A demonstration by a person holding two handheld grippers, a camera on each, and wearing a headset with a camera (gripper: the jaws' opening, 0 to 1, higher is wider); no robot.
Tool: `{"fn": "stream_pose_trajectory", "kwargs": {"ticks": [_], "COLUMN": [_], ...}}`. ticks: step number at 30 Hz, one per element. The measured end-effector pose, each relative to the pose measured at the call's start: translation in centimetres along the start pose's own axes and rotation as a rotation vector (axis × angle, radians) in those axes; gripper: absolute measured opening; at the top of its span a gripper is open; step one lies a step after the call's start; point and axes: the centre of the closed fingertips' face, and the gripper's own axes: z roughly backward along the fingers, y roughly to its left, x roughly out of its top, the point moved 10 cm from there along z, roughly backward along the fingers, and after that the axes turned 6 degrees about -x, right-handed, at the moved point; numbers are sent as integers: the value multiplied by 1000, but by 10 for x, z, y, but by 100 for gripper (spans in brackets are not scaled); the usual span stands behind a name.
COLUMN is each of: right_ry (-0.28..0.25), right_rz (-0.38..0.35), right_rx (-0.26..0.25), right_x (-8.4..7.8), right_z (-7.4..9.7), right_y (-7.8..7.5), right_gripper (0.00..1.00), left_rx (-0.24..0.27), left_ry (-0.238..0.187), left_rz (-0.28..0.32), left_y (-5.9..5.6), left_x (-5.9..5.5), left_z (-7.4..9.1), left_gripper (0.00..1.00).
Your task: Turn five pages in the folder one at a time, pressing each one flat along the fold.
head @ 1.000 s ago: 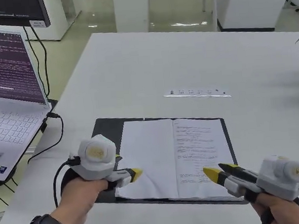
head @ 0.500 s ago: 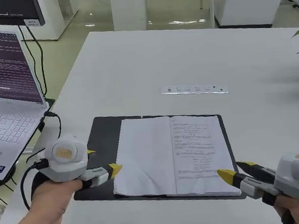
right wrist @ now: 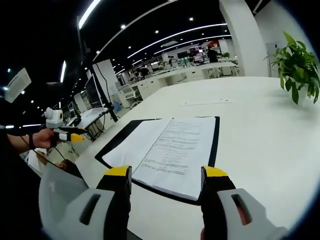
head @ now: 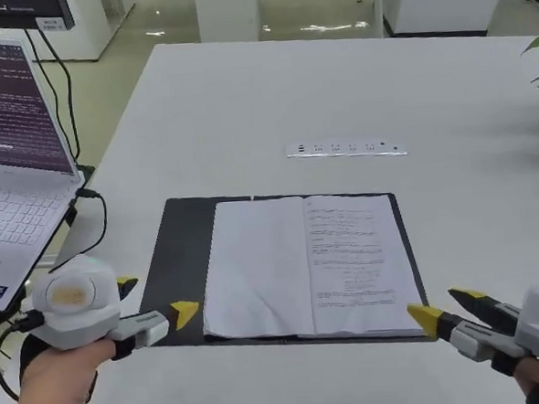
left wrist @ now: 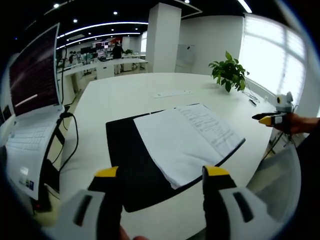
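Note:
A black folder lies open on the white table, with a blank white left page and a printed right page lying flat. My left gripper hovers open off the folder's front left corner, holding nothing. Its own view looks over the folder from that corner, jaws apart. My right gripper is open just off the front right corner, also empty. In the right gripper view the folder lies ahead of the spread jaws. Each gripper view catches the other gripper: the right gripper, the left gripper.
An open laptop stands at the table's left edge with a black cable running toward the folder. A flush power strip sits in the table behind the folder. A potted plant stands beyond the table's right side.
Both grippers have drawn back off the pages: the left one moved left, clear of the folder's corner, the right one moved right and toward me. The pages lie unchanged.

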Motion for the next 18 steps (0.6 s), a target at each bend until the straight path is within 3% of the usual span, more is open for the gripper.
{"fn": "stream_pose_trajectory", "kwargs": {"ticks": [4,8,18], "right_ry": [2,-3,2], "right_rz": [-2,-17,-27], "right_rx": [-12,-22,-23], "right_x": [-3,-6,-8], "right_z": [4,6,6], "right_y": [-1,-3,-2], "right_gripper": [57,57,59], "left_rx": [-10,-18,-64], "left_ry": [-12,10,26], "left_rz": [2,-3,-20], "left_y": [-2,-5,-21], "left_x": [-3,-8,-1], "left_z": [2,-1,-17], "left_gripper": [70,70,70]}}
